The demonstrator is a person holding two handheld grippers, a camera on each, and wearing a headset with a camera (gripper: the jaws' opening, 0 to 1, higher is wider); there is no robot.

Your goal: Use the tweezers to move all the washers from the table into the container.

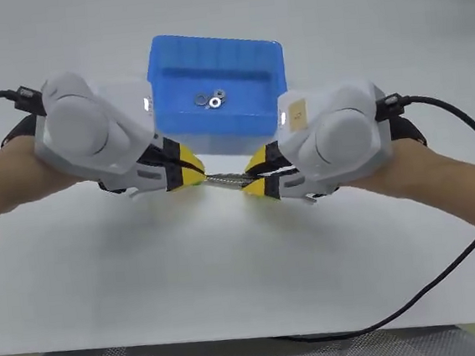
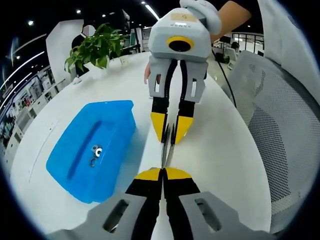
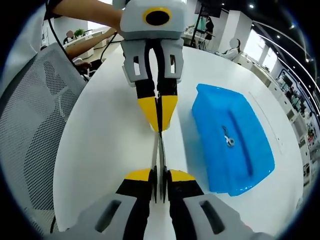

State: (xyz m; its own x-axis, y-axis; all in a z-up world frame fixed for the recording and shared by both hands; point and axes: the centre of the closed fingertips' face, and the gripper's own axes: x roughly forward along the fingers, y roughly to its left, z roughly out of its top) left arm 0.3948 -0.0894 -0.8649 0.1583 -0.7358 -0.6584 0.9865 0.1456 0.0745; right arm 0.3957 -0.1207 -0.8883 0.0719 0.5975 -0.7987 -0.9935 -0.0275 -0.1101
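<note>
Slim steel tweezers (image 1: pixel 223 179) are held over the white table (image 1: pixel 230 271), one end clamped in each of the left gripper (image 1: pixel 191 172) and right gripper (image 1: pixel 254 176), presumably for regripping, while small metal washers (image 1: pixel 211 100) lie in the blue plastic container (image 1: pixel 215 123) just behind.

tweezers (image 1: pixel 225 179): metal, level, clamped at both ends | washers (image 1: pixel 211 101): clustered inside container (image 1: pixel 247 59) | blue, open-topped

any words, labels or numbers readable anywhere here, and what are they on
No text reads clearly anywhere.
The tan label on the right tool: print too blurred to read.
The blue container and the tweezers: no markings seen.
</note>
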